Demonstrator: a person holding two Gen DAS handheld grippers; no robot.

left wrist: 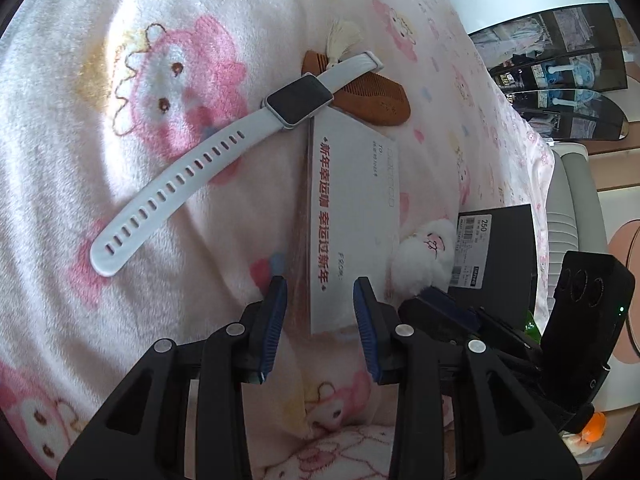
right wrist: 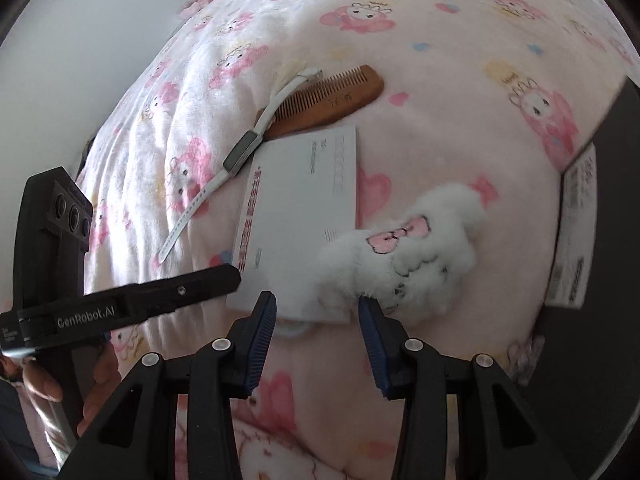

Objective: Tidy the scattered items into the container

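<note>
Left gripper [left wrist: 320, 292] partly open, empty, straddling the near end of a white envelope [left wrist: 352, 216] on a pink blanket [left wrist: 120, 40]. At 11 o'clock, a white smartwatch [left wrist: 300, 105] crossing a wooden comb [left wrist: 376, 100]. At 2 o'clock, a black box [left wrist: 504, 248], only a dark edge in the right wrist view. Right gripper [right wrist: 318, 304] likewise partly open, empty, with a white plush toy [right wrist: 408, 256] at 1 o'clock, touching the right finger [right wrist: 370, 320]. Left wrist view shows the toy mostly hidden behind the envelope.
</note>
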